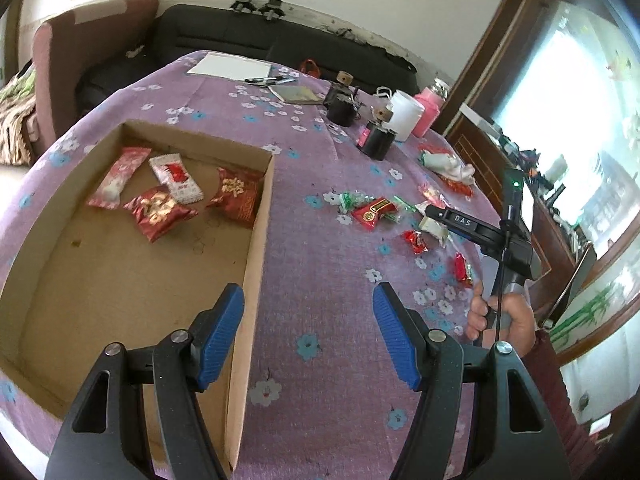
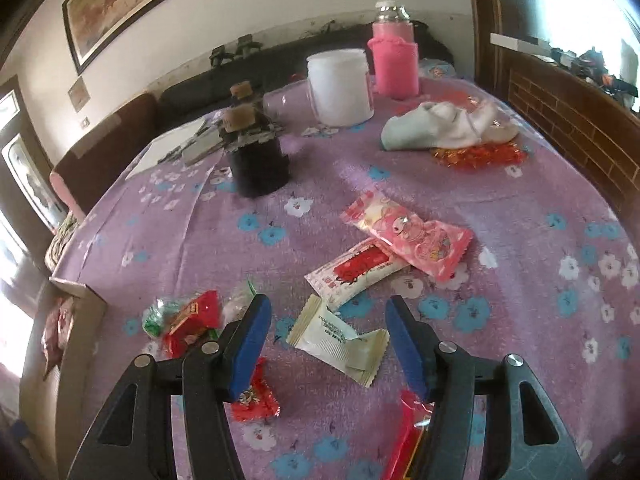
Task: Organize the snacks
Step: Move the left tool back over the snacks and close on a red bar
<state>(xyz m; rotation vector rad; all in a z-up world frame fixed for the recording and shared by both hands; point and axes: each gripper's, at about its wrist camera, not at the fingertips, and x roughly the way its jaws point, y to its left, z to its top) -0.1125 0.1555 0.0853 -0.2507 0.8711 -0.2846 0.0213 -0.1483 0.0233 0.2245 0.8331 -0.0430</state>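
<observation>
A shallow cardboard box point(image 1: 256, 248) lies on the purple flowered tablecloth and holds several wrapped snacks, among them a red packet point(image 1: 158, 212) and a pink one point(image 1: 116, 176). My left gripper point(image 1: 308, 332) is open and empty over the box's right wall. My right gripper point(image 2: 326, 344) is open above a cream sachet point(image 2: 340, 340), not touching it. Around it lie a pink packet point(image 2: 412, 240), a white-and-red packet point(image 2: 356, 272), small red candies point(image 2: 256, 400) and a red-green pile point(image 2: 184, 320). The right gripper also shows in the left wrist view point(image 1: 432, 212).
Dark jars with cork stoppers point(image 2: 258, 160), a white tub point(image 2: 340, 88), a pink-sleeved bottle point(image 2: 394, 60) and a crumpled cloth point(image 2: 444, 128) stand at the table's far side. Paper and pens point(image 1: 232, 66) lie far back. A sofa runs behind the table.
</observation>
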